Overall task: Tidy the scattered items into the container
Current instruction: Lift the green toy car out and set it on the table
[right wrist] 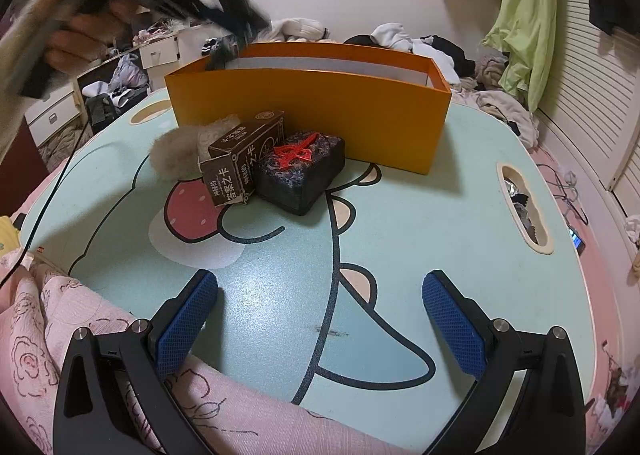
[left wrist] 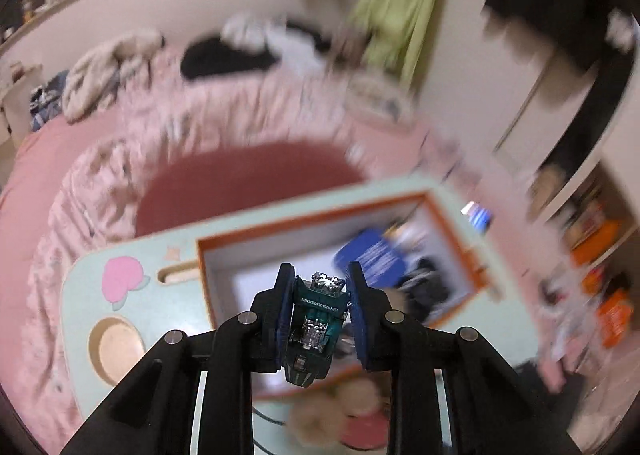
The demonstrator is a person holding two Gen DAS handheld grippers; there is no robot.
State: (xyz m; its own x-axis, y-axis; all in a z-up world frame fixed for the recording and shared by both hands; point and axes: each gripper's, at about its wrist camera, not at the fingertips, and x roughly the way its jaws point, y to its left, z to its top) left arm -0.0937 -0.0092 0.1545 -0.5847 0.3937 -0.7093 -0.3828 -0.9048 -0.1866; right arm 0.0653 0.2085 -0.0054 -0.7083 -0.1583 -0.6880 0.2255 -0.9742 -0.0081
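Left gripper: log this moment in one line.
left gripper: shut on toy car | above orange box | right gripper: open, empty, low over table

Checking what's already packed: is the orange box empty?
No. The left view looks down into the orange box: a blue packet and something dark lie inside. The blur hides what else.

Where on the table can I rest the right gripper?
Bare tabletop runs from the open right gripper up to the orange box, right to the handle slot. Crowded left of centre: card box, dark box, fluffy ball.
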